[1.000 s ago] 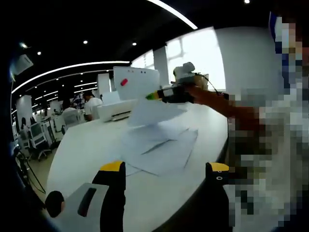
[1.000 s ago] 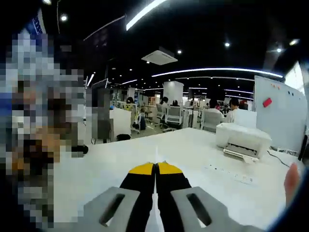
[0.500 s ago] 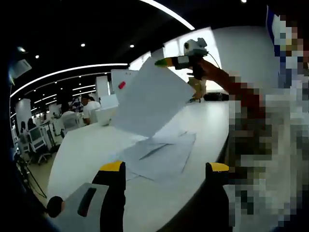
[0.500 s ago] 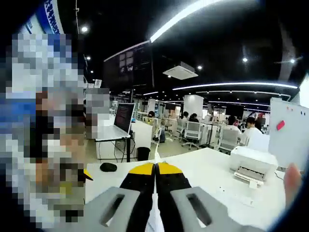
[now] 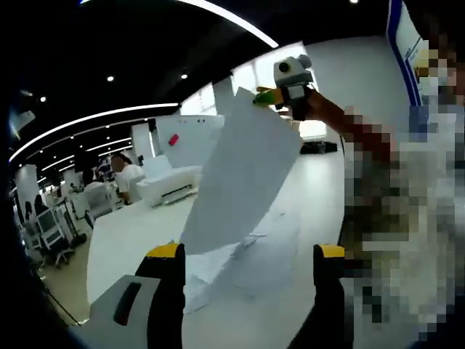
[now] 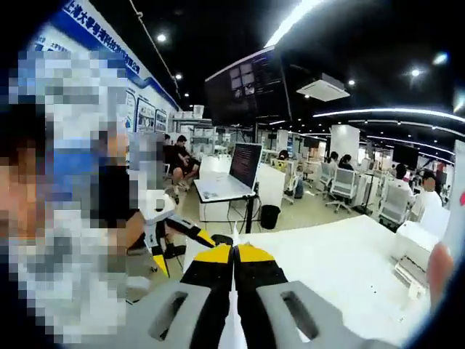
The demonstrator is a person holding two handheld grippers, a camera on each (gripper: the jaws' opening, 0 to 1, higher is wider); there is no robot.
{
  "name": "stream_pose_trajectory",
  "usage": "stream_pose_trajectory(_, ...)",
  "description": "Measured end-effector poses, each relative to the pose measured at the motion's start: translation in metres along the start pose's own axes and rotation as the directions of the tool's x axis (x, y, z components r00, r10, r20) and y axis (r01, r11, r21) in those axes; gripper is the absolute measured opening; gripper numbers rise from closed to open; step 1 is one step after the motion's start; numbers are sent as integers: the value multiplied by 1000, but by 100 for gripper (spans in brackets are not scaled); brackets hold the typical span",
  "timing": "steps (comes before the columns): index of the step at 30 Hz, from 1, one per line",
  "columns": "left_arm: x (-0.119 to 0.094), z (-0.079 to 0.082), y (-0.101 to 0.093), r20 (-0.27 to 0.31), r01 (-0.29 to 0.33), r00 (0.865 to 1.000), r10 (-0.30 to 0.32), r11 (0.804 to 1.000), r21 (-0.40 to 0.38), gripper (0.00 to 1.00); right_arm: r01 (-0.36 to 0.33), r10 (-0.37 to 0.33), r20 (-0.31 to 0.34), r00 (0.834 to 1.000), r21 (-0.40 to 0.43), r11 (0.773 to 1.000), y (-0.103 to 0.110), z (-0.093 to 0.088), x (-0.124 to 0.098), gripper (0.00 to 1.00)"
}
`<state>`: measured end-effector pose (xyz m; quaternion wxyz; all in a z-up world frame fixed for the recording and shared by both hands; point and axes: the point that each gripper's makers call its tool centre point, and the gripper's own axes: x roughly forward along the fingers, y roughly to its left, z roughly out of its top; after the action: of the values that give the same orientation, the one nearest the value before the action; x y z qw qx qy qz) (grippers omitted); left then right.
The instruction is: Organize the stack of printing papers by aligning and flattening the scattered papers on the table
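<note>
My right gripper (image 5: 267, 97) is raised high above the white table (image 5: 131, 240), shut on the top corner of one white sheet (image 5: 240, 174) that hangs down and tilts to the left. In the right gripper view its jaws (image 6: 234, 251) are pressed together, with the sheet's thin edge (image 6: 234, 323) running between them. Several loose papers (image 5: 251, 262) lie spread and overlapping on the table below the hanging sheet. My left gripper (image 5: 247, 253) is low near the table's edge, open, its yellow tips wide apart with nothing between them. It also appears at the left (image 6: 180, 236).
A white printer (image 5: 171, 183) and a whiteboard (image 5: 190, 138) stand at the far end of the table. A person (image 5: 127, 171) sits behind it. An open laptop (image 6: 243, 166) is on another desk, with office chairs and more people beyond.
My right gripper has lifted the sheet from just above the pile to high over the table, and the sheet now hangs steeply. Both views have tilted upward. The left gripper stays open.
</note>
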<state>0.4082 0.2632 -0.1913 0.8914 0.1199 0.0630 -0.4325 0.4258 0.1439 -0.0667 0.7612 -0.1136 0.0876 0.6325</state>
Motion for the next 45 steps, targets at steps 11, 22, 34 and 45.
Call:
stream_pose_trajectory(11, 21, 55, 7, 93, 138, 987, -133, 989, -48, 80, -146, 146, -16, 989, 19, 989, 23, 28, 8, 0)
stream_pose_trajectory(22, 56, 72, -10, 95, 290, 954, -283, 955, -61, 77, -205, 207, -53, 977, 39, 978, 23, 17, 27, 0)
stream_pose_trajectory(34, 79, 86, -45, 120, 428, 902, -415, 897, -108, 65, -243, 246, -74, 966, 49, 969, 27, 12, 47, 0)
stream_pose_trajectory(45, 90, 74, -60, 72, 472, 882, -466, 872, -132, 49, -257, 261, -69, 963, 68, 964, 26, 11, 51, 0)
